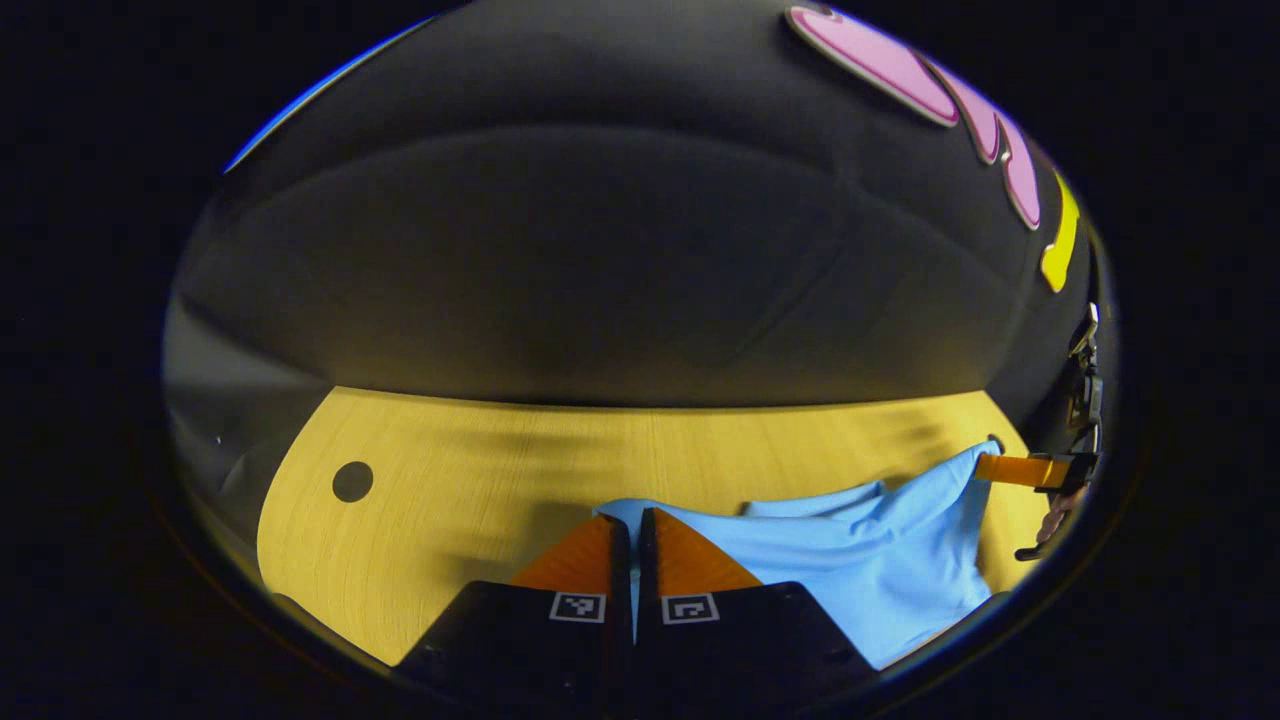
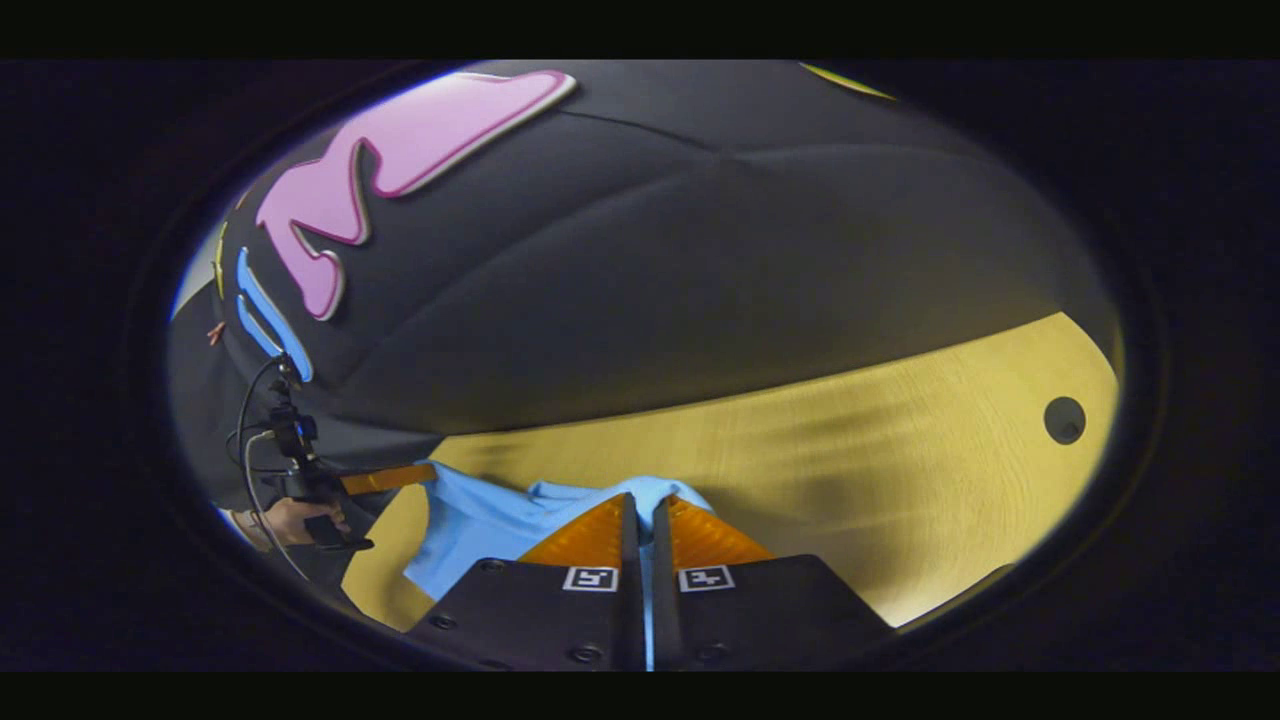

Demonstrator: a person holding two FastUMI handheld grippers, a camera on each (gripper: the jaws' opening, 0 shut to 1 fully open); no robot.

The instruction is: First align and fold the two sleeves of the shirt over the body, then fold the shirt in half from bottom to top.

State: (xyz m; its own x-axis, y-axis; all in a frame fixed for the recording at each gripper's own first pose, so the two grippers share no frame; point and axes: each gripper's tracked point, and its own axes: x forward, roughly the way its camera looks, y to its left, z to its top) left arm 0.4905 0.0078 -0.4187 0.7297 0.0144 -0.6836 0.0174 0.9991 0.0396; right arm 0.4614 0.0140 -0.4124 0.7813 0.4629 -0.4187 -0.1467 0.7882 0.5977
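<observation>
The light blue shirt (image 1: 880, 560) is stretched between both grippers above the wooden table (image 1: 450, 500). In the left gripper view, my left gripper (image 1: 634, 518) is shut on one edge of the shirt, with a strip of blue cloth showing between its fingers. At the far right, the right gripper (image 1: 988, 468) pinches another corner. In the right gripper view, my right gripper (image 2: 641, 503) is shut on the shirt (image 2: 480, 530). The left gripper (image 2: 425, 473) grips the shirt's far-left corner, and a hand (image 2: 290, 520) holds that gripper.
The table (image 2: 850, 470) has a round cable hole (image 1: 352, 481) (image 2: 1064, 420) near each end. The black cloth wall rises right behind the table's far edge. Cables (image 2: 250, 430) hang by the left gripper's handle.
</observation>
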